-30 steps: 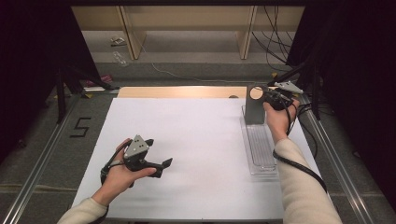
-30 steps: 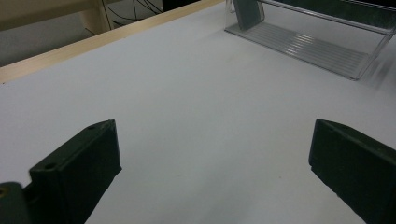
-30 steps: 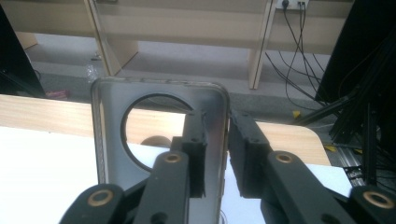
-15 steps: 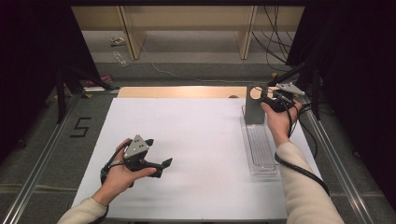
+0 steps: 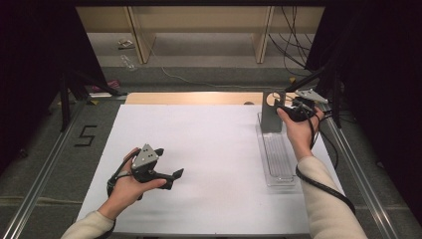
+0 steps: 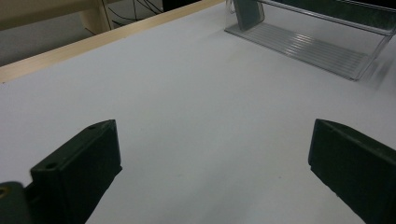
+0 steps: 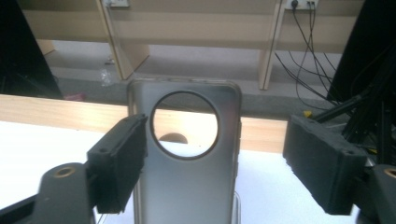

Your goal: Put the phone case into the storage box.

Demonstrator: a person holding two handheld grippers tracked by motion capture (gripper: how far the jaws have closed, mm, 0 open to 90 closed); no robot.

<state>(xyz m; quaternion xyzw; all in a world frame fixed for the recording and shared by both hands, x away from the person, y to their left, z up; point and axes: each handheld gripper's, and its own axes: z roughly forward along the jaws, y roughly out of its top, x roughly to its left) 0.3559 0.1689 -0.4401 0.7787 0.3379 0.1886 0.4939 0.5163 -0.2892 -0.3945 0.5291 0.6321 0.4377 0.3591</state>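
High view: a person's right gripper (image 5: 287, 106) is raised at the far end of the clear tray (image 5: 278, 169), right at the grey phone case (image 5: 271, 115) that stands upright in that end of the tray.

Phone case: a grey shell with a large round camera hole near its top, standing on edge at the tray's far end; the rest of the tray's ribbed floor looks bare.

Right gripper view: the jaws of the right gripper (image 7: 219, 163) are spread wide, one on each side of the phone case (image 7: 187, 186). The left jaw overlaps the case's edge; whether it touches I cannot tell. The right jaw stands clear of it.

Left gripper: the left gripper (image 5: 168, 175) rests low over the white table top (image 5: 209, 149), well apart from the tray and on its left, jaws spread with nothing between them (image 6: 212, 158).

Step in hand: lining up to grasp, judged from the open jaws bracketing the case; no pinch yet.

Next move calls for: centring the jaws on the case's two long edges, below the round hole, then closing squarely so the thin shell neither twists nor tips against the tray wall before it is lifted out.
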